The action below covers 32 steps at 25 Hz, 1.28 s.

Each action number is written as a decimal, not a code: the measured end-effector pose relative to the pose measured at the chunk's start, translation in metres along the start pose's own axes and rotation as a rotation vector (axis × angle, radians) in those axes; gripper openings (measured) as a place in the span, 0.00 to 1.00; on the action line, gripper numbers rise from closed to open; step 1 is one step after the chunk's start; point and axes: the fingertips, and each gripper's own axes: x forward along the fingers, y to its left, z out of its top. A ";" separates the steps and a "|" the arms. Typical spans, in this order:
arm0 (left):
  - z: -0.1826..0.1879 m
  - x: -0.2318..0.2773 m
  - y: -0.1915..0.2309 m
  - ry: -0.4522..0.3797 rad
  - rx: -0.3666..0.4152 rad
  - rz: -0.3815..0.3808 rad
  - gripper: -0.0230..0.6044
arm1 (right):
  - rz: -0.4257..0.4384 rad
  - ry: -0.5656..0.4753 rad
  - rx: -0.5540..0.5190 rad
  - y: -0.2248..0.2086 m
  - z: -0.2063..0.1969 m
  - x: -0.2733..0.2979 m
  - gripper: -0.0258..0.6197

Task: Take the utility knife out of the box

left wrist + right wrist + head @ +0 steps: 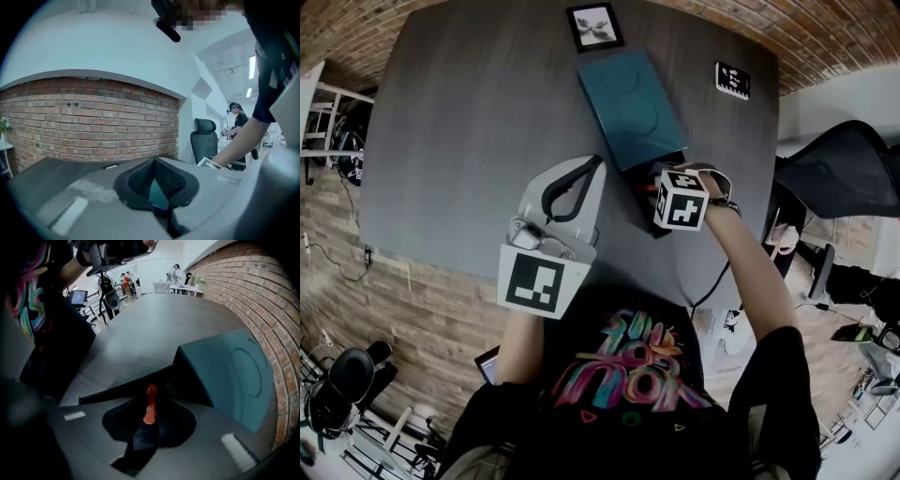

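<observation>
The person's right forearm is reaching forward across the grey table (469,141), a watch (724,202) showing at the wrist, and is tipping the right gripper (152,404) steeply down at the near, dark open end of the teal box (633,108). Its jaws are pinching the orange handle of the utility knife (150,414), which is standing upright between the pads right at that opening. The left gripper (598,161) is hovering nearly level just left of the box, its jaws closed tip to tip on nothing. Beyond the box a framed picture (594,26) and a marker card (732,80) are lying near the table's far edge, while an office chair (844,169) is standing off to the right
</observation>
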 end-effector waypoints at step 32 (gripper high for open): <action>0.030 -0.006 -0.035 -0.036 0.056 -0.050 0.04 | -0.396 -0.413 0.227 -0.009 0.026 -0.144 0.12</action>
